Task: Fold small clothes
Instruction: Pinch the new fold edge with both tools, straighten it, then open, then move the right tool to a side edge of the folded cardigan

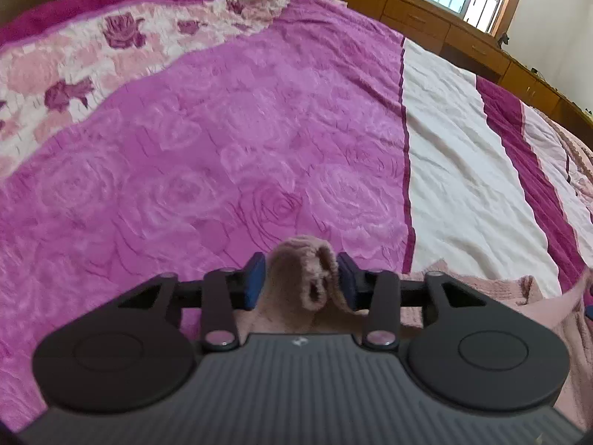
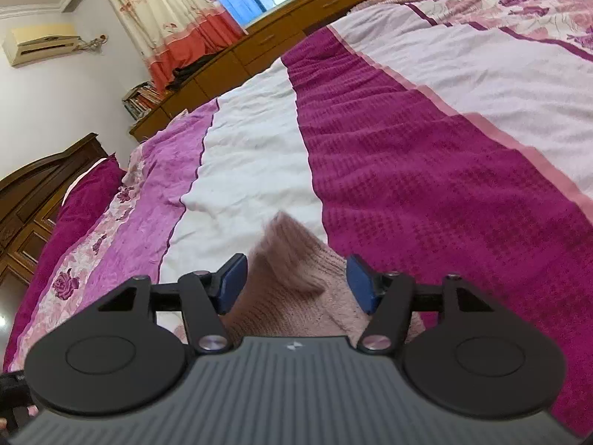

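A small pale pink knitted garment lies on the bed below both grippers. In the left wrist view a bunched fold of the garment point(image 1: 302, 259) stands up between the blue pads of my left gripper point(image 1: 301, 280); the jaws are apart and do not pinch it. More of the knit point(image 1: 481, 296) spreads to the right. In the right wrist view a raised corner of the garment point(image 2: 285, 244) sits between the blue pads of my right gripper point(image 2: 296, 283), with a gap on each side. Both grippers are open.
The bedspread runs in bands: pink rose-embossed point(image 1: 222, 148), white point(image 2: 252, 148) and magenta waffle point(image 2: 426, 185). A magenta pillow point(image 2: 89, 193) and a dark headboard point(image 2: 44, 178) are at the left. Low wooden cabinets point(image 2: 267, 44), a window and a curtain point(image 2: 166, 11) line the far side.
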Action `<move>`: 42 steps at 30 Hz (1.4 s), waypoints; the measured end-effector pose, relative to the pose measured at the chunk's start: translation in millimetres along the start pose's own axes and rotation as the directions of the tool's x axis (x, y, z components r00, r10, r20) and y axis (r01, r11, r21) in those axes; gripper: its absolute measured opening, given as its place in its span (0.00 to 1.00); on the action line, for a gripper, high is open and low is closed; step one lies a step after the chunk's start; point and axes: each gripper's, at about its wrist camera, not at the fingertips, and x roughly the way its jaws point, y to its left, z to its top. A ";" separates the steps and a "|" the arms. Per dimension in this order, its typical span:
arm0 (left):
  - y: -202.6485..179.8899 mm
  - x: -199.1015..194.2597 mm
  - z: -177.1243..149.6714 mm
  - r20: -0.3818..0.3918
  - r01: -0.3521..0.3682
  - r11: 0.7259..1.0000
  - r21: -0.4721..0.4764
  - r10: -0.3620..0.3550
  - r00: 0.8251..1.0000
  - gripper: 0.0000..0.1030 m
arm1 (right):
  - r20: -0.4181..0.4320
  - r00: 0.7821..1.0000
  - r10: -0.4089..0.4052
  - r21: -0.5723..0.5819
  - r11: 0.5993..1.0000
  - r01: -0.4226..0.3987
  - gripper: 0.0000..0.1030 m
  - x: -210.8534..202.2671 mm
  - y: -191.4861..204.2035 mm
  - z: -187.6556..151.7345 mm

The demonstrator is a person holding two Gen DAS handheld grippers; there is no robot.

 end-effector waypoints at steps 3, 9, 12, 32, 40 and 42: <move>5.4 -5.3 3.2 0.004 0.001 1.000 -0.016 -0.001 1.000 0.46 | 0.001 1.000 -0.001 -0.020 1.000 0.001 0.66 -4.9 -0.6 -1.7; 7.9 -19.8 1.9 0.007 0.024 1.000 -0.011 -0.024 1.000 0.46 | -0.007 1.000 0.013 -0.070 0.997 -0.014 0.66 -24.7 2.6 -13.8; 6.0 -28.1 -2.3 0.012 0.030 0.999 0.018 -0.030 0.999 0.46 | -0.006 1.000 0.028 -0.072 0.997 -0.028 0.67 -40.4 2.4 -22.9; 14.7 -24.4 -38.1 -0.012 0.035 0.997 0.072 -0.035 0.999 0.46 | -0.048 0.998 -0.035 -0.221 0.975 0.024 0.67 -92.0 7.0 -94.1; 45.6 -20.7 -33.9 0.005 -0.081 0.997 0.000 0.081 0.997 0.46 | -0.038 0.998 -0.046 -0.259 0.965 0.035 0.68 -89.8 8.2 -97.8; 48.4 -24.7 -35.2 0.004 -0.077 0.997 -0.003 0.077 0.997 0.46 | -0.040 0.998 -0.045 -0.255 0.966 0.033 0.68 -89.8 8.0 -97.9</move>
